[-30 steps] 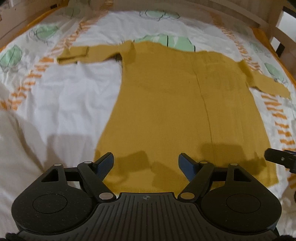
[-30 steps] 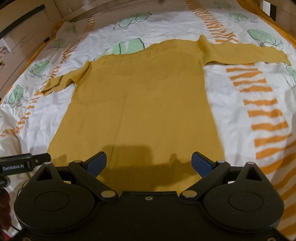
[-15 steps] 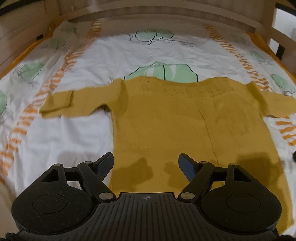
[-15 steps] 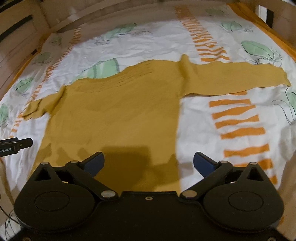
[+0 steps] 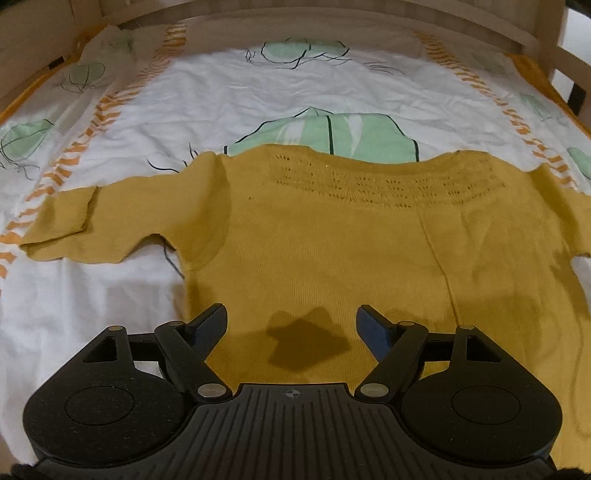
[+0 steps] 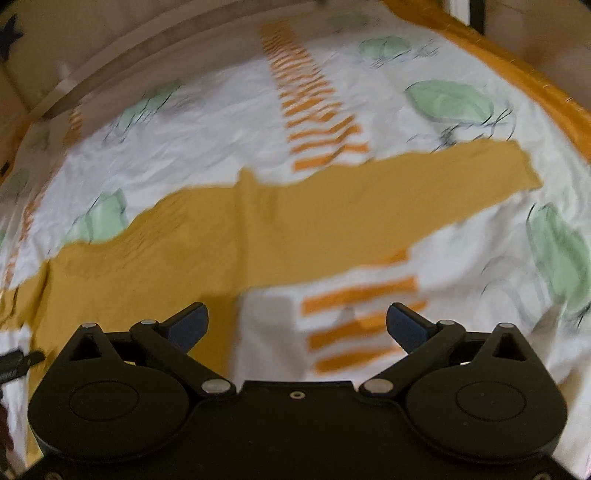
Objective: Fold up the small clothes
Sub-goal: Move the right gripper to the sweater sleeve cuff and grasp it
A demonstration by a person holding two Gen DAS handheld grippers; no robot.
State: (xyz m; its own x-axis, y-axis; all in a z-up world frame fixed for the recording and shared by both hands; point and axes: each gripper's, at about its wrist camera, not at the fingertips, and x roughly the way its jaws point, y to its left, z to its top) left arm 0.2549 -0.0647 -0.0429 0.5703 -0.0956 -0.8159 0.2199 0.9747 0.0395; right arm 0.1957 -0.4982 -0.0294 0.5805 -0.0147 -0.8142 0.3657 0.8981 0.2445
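Observation:
A mustard-yellow knit sweater (image 5: pixel 332 251) lies flat on the bed, neckline away from me, both sleeves spread out. My left gripper (image 5: pixel 291 325) hovers open over the sweater's left body, nothing between its blue-padded fingers. The left sleeve (image 5: pixel 92 225) reaches out to the left, its cuff folded back. In the blurred right wrist view the sweater (image 6: pixel 184 258) fills the left half and its right sleeve (image 6: pixel 406 192) stretches toward the right. My right gripper (image 6: pixel 297 325) is open above the sheet just below that sleeve's underarm, holding nothing.
The bed sheet (image 5: pixel 221 103) is white with green leaves and orange stripes. A wooden bed frame (image 5: pixel 295 22) curves around the far side. The sheet's orange border (image 6: pixel 517 70) runs along the right edge. The other gripper's tip (image 6: pixel 18 360) peeks in at the left edge.
Both grippers moved from the sweater's hem toward its shoulders, the left drifting left and the right drifting right off the body. Jaws stayed open throughout.

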